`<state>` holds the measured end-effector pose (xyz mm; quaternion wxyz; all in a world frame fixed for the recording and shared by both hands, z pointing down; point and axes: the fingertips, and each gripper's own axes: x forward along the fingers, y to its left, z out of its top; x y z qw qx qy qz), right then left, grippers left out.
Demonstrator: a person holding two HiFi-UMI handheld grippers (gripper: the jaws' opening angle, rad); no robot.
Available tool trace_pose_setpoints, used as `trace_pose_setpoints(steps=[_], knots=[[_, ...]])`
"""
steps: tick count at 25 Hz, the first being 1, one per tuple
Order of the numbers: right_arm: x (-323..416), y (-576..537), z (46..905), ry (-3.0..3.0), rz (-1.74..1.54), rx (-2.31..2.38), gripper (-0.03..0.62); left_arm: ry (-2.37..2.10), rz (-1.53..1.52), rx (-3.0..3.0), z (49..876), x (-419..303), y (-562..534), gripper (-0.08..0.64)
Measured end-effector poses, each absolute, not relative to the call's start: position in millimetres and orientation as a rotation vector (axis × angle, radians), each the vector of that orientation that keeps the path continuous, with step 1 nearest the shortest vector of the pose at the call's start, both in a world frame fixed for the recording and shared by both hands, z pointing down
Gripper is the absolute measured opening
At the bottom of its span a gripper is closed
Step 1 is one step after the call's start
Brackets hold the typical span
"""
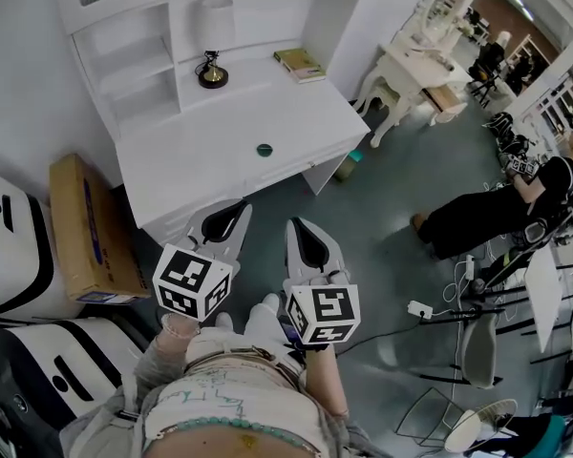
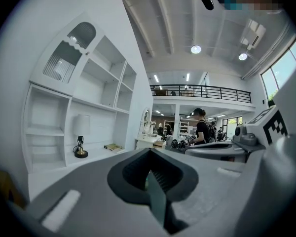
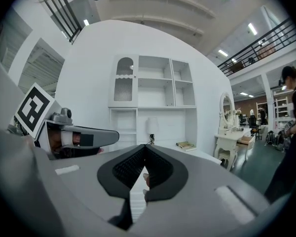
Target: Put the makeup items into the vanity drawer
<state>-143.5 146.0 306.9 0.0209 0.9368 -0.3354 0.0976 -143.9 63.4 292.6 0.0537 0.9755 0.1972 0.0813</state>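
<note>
We hold both grippers low in the centre of the frame, just short of the white vanity desk [image 1: 220, 165]. The left gripper [image 1: 231, 214] has its jaws pressed together with nothing between them. The right gripper [image 1: 302, 231] has its jaws meeting at the tips, also gripping nothing. A small round dark green item [image 1: 264, 149] lies on the desktop, above the grippers and well apart from them. A lamp [image 1: 212, 65] and a book [image 1: 300, 63] sit near the top centre.

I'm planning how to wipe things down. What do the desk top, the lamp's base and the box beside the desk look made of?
Desk top: probably painted wood or board, smooth matte white, no grain showing.
Lamp base: likely brass-toned metal, golden sheen.
Box: cardboard, dull brown, blue print.
</note>
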Motion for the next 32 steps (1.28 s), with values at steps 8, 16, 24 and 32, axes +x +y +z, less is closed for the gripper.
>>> trace_pose_setpoints(steps=[8, 16, 24, 32], knots=[[-86, 156, 307, -1.119, 0.306, 2.879, 0.028, 0.525, 0.262, 2.985, 294, -91, 74, 0.002], [-37, 164, 304, -1.221, 0.312, 2.824, 0.028, 0.425, 0.257, 3.000, 288, -46, 84, 0.002], [-7, 176, 310, -1.316, 0.322, 2.768, 0.028, 0.306, 0.260, 3.001, 294, -21, 92, 0.002], [8, 177, 313, -1.360, 0.324, 2.750, 0.028, 0.250, 0.272, 2.998, 300, -10, 92, 0.002]])
